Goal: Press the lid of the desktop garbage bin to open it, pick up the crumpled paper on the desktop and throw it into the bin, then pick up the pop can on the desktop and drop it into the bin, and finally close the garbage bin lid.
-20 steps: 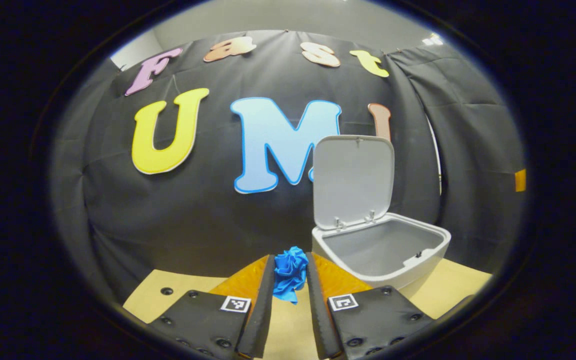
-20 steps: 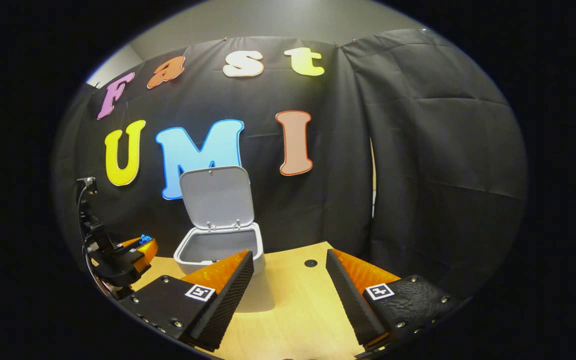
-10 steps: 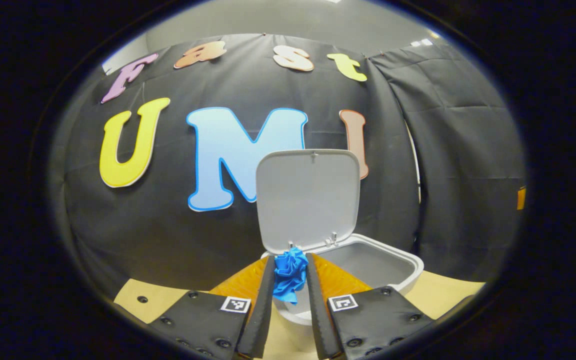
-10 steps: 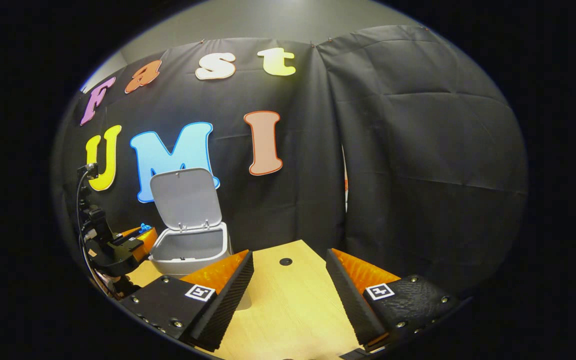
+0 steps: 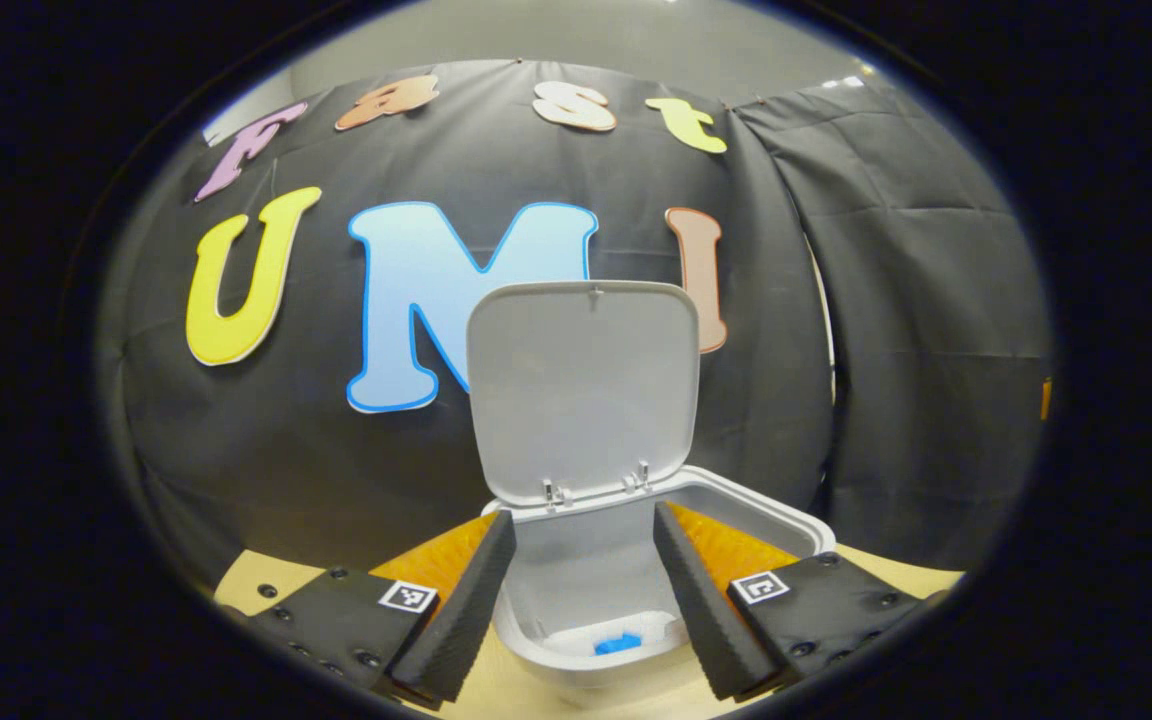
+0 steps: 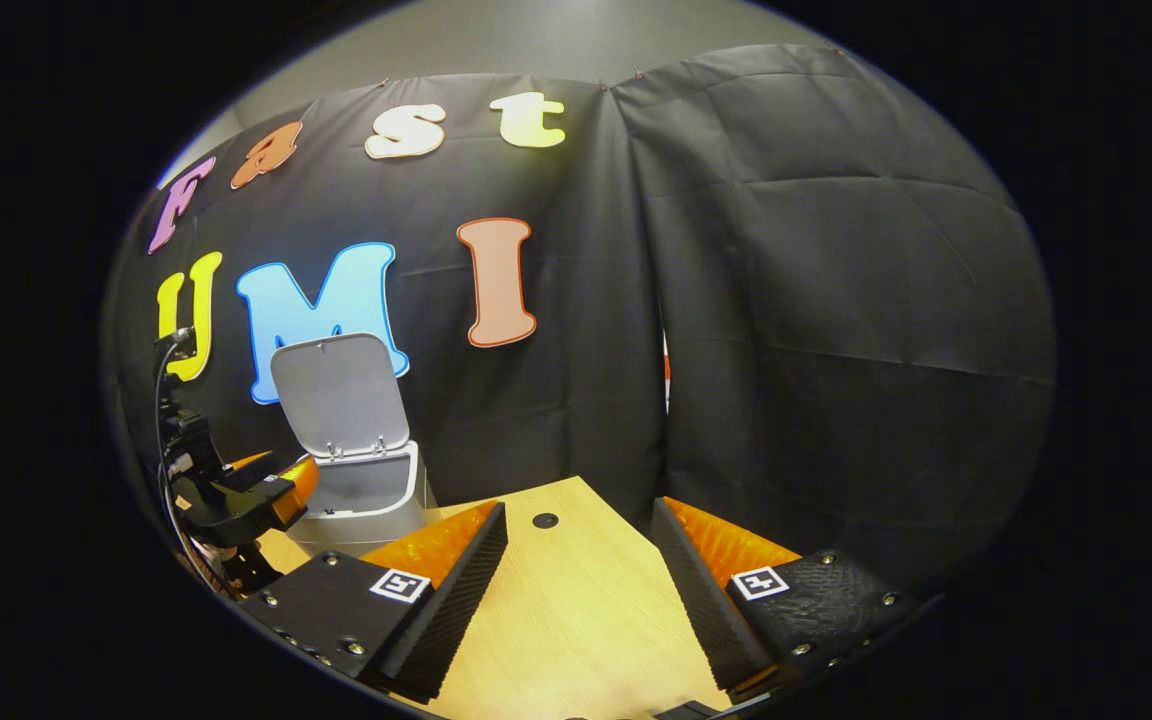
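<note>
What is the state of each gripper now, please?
Left gripper: open, holding nothing, over the open bin; blue paper lies inside.
Right gripper: open, holding nothing, above the table.

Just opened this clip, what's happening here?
A person is clearing a desk into a small grey bin with a pair of tongs in each hand. The lid stands open. The left tongs hang open over the bin's mouth, and the blue crumpled paper lies at the bottom. The right tongs wait open over the wooden desk, holding nothing.
</note>
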Motion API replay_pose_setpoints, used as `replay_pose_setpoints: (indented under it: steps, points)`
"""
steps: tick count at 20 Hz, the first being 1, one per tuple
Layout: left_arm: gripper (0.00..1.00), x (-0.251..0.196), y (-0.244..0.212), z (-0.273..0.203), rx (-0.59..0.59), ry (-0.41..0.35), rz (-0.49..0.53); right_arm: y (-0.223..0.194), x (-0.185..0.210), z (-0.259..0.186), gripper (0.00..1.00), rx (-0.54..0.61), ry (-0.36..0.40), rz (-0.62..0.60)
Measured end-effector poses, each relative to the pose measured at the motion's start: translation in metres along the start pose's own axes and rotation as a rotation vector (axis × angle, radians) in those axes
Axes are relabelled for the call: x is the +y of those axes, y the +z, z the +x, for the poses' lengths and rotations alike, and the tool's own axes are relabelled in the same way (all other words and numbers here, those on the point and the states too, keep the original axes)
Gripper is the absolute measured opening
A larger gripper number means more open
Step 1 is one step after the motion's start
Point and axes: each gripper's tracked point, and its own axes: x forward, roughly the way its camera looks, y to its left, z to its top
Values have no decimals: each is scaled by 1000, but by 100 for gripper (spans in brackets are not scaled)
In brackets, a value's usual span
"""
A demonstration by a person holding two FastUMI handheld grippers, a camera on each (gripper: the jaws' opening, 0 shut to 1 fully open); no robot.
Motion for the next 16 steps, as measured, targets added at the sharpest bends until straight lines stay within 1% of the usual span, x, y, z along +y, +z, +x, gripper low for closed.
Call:
replay_pose_setpoints:
  steps: [1,7,13,16]
  points:
    - [98,-1,0,0,0,1,-2,-1,0,1,94,0,4,-2]
    - [92,7,7,-8,-8,25,6,-5,8,8,94,7,41,-9]
    - [86,42,11,-28,-12,85,-6,-8,31,10,94,13,98,-21]
    - [86,59,12,-38,-11,114,-12,-10,44,9,94,15,129,-26]
